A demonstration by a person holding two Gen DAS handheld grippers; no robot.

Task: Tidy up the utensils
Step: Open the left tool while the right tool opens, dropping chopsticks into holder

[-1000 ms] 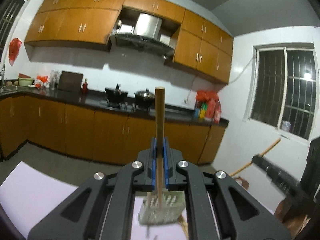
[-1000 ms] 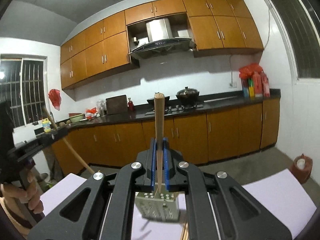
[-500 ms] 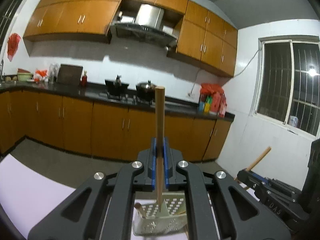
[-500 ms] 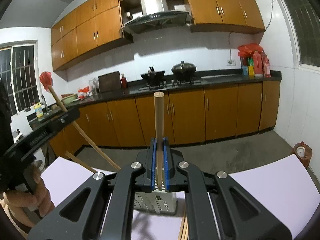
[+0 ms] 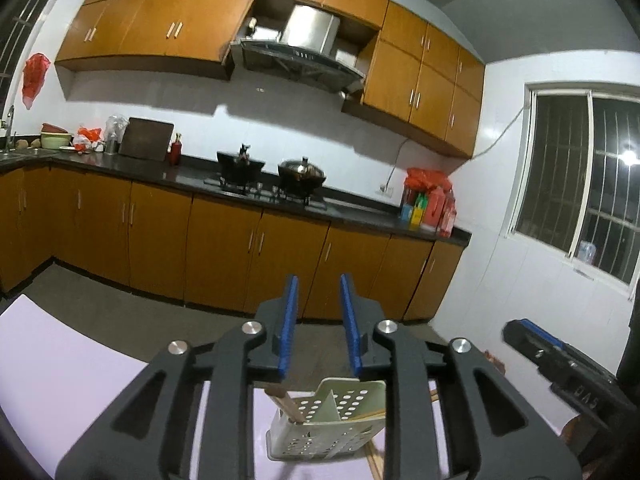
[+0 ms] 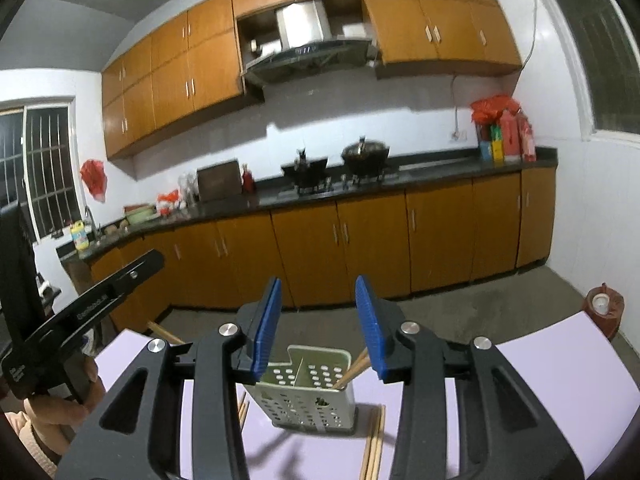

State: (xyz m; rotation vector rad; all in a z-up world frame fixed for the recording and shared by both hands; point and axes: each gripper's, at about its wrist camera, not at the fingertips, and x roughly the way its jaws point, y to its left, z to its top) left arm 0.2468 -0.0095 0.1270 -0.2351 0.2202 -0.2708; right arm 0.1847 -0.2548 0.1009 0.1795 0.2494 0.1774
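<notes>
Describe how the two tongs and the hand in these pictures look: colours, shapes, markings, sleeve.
Both the left tongs and the right tongs have black, angular frames with cut-out openings, round silver bolts and flat ribbed blue pads. Seen from the right camera, the left tongs carry small pale lettering, too blurred to read. The bare hand below them ends in a pinkish sleeve.

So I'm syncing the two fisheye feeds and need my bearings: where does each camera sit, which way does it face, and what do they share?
Left wrist: sits on the left claw, looks along its open fingers down at the perforated utensil holder and out at the kitchen counter; the right claw shows at right.
Right wrist: sits on the right claw, also open, above the same holder; the left claw and a hand show at left.
Shared: holder, chopsticks, stove pots, purple table.
</notes>
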